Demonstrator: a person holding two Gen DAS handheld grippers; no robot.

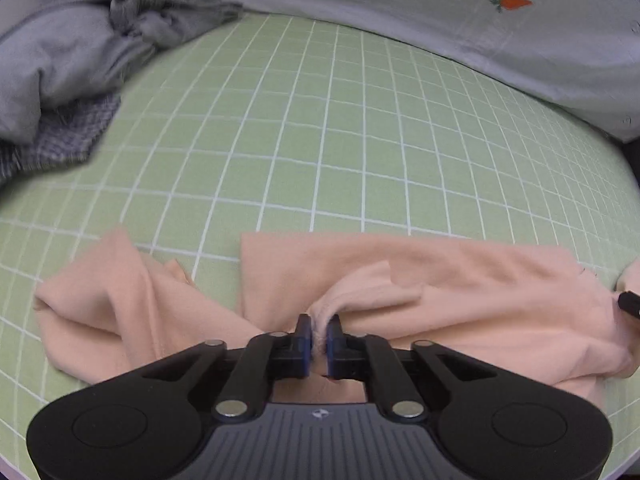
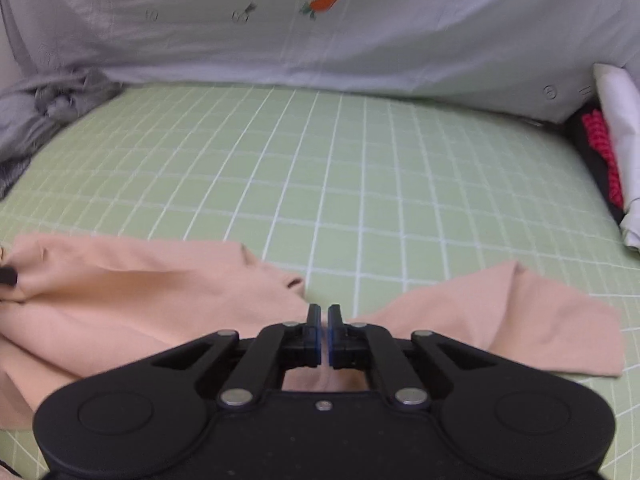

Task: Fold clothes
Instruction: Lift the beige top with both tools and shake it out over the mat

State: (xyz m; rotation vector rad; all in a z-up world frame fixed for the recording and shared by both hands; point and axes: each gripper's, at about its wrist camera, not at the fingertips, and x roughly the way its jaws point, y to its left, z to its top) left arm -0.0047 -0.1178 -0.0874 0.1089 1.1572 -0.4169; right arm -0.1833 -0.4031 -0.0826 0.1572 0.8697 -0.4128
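A peach-coloured garment [image 1: 460, 292] lies rumpled along the near edge of the green checked sheet [image 1: 320, 140]. My left gripper [image 1: 319, 326] is shut on a bunched fold of the garment. A sleeve-like flap [image 1: 120, 300] spreads to its left. In the right wrist view the same garment [image 2: 140, 300] stretches left and another flap [image 2: 520, 320] lies to the right. My right gripper [image 2: 324, 316] is shut on a thin edge of the garment. Each gripper's tip shows at the other view's edge, the right one [image 1: 630, 304] and the left one [image 2: 8, 276].
A heap of grey clothes [image 1: 72, 60] sits at the far left of the green sheet [image 2: 360, 168]. A pale sheet with carrot prints [image 2: 320, 32] rises along the back. A white, black and red bundle [image 2: 612, 160] lies at the far right.
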